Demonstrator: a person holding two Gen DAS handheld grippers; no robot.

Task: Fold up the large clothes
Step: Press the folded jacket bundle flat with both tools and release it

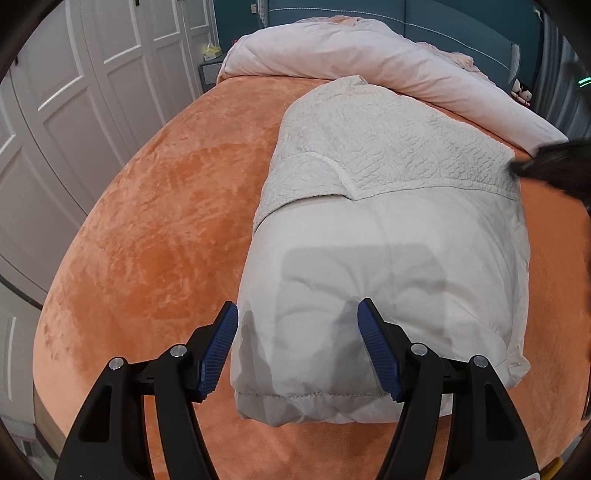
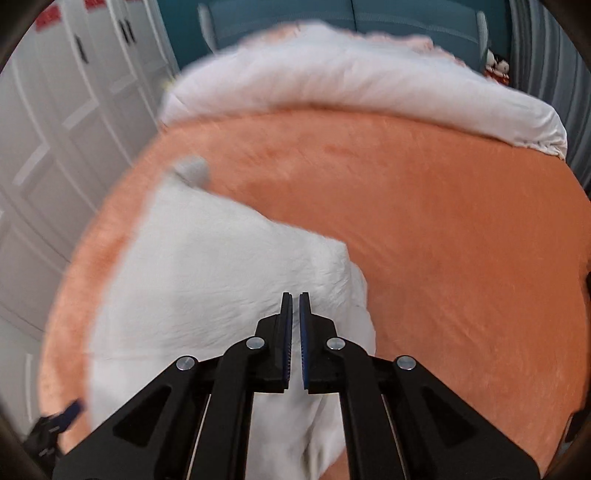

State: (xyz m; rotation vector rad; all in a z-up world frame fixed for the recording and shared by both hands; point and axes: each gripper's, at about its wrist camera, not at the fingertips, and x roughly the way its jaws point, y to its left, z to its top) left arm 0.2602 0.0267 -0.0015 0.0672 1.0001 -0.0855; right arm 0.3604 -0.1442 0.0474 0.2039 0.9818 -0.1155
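A large pale grey padded garment [image 1: 388,266] lies folded into a long bundle on the orange bed cover [image 1: 155,229]. Its far half shows a textured quilted side [image 1: 388,147]. My left gripper [image 1: 297,314] is open and empty, its blue pads either side of the bundle's near end, just above it. In the blurred right wrist view the same garment [image 2: 207,280] lies left of centre. My right gripper [image 2: 295,299] is shut with nothing visible between the pads, above the garment's right edge. Its dark blurred shape also shows in the left wrist view [image 1: 554,166].
A rolled pink-white duvet [image 1: 369,62] lies across the head of the bed, against a teal headboard [image 1: 443,22]. White wardrobe doors [image 1: 74,110] stand to the left. A small bedside cabinet [image 1: 210,74] carries a yellow item. Orange cover [image 2: 461,240] spreads right of the garment.
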